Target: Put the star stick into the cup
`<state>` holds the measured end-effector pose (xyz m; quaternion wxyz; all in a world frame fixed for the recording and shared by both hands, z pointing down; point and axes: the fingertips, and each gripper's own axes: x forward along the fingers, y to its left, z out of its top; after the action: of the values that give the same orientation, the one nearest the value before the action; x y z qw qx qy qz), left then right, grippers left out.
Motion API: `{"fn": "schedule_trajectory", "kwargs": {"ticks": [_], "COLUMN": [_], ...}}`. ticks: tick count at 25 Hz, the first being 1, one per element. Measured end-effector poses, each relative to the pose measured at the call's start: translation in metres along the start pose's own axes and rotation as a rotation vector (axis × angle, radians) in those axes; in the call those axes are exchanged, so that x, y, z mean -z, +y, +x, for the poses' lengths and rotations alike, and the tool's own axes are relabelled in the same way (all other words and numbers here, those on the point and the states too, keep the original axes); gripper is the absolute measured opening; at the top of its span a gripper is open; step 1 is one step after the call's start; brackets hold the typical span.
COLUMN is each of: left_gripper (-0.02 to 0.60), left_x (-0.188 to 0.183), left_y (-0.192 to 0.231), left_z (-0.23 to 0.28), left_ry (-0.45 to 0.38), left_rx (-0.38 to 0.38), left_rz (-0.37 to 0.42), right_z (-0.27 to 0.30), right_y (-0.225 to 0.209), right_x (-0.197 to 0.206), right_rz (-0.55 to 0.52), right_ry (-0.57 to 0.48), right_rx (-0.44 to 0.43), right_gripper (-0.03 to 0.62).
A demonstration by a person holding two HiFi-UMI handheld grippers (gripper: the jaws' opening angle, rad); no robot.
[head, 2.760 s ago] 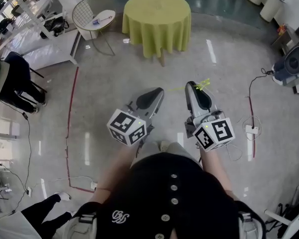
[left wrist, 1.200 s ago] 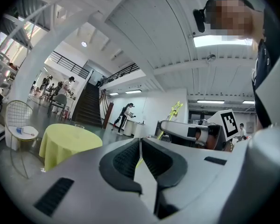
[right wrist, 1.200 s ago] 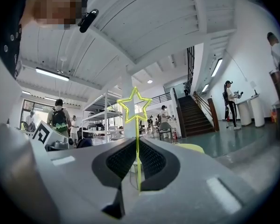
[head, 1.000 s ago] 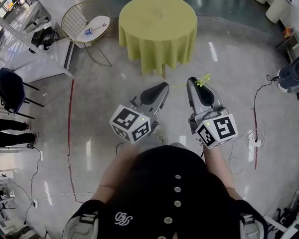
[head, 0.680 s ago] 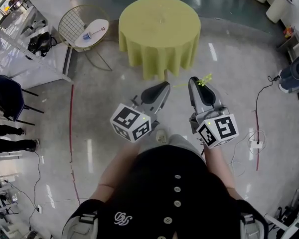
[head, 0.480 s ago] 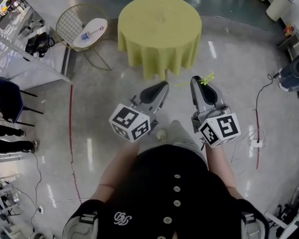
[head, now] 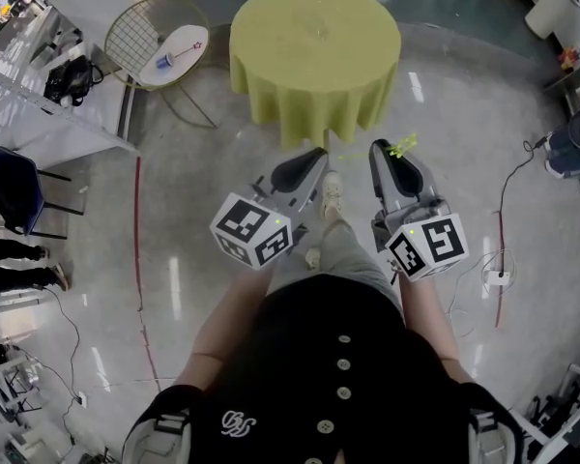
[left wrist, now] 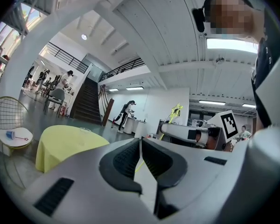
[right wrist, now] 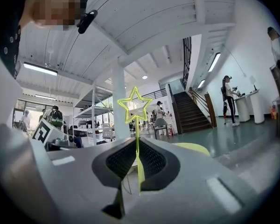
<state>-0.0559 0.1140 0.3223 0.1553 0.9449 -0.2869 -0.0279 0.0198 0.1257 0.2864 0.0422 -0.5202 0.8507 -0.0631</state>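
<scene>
A thin yellow-green star stick (right wrist: 135,107) stands upright between the pads of my right gripper (right wrist: 136,141), which is shut on its stem. In the head view the star (head: 401,146) pokes out just past the right gripper (head: 385,149). My left gripper (head: 314,155) is held beside it, shut and empty. From the left gripper view (left wrist: 140,141) the star (left wrist: 176,109) shows off to the right. Ahead stands a round table under a yellow-green cloth (head: 314,46), with a small clear cup (left wrist: 85,130) on top. Both grippers are short of the table, over the floor.
A wire side table (head: 169,51) with a small blue item stands left of the round table. A dark chair (head: 5,177) is at far left, and a red line (head: 135,259) runs along the floor. Cables (head: 493,278) lie at right. The person's foot (head: 331,196) is between the grippers.
The person has walked forward, so the round table now lies closer to the grippers. Both grippers keep the same pose, and the star stick stays in the right one.
</scene>
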Motion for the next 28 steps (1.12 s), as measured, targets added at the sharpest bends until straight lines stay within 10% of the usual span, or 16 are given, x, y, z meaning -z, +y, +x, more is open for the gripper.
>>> {"fn": "schedule_trajectory", "kwargs": {"ticks": [28], "left_gripper": [0.023], "left_x": [-0.049], "left_y": [0.136], "left_z": [0.146], "left_ry": [-0.012], "left_rx": [-0.085], "left_rz": [-0.010], "right_z": [0.165], "right_y": [-0.125], "right_x": [-0.014], "right_rz": [0.011], "right_ry": [0.028], "right_rx": [-0.082], "right_gripper": [0.017]}}
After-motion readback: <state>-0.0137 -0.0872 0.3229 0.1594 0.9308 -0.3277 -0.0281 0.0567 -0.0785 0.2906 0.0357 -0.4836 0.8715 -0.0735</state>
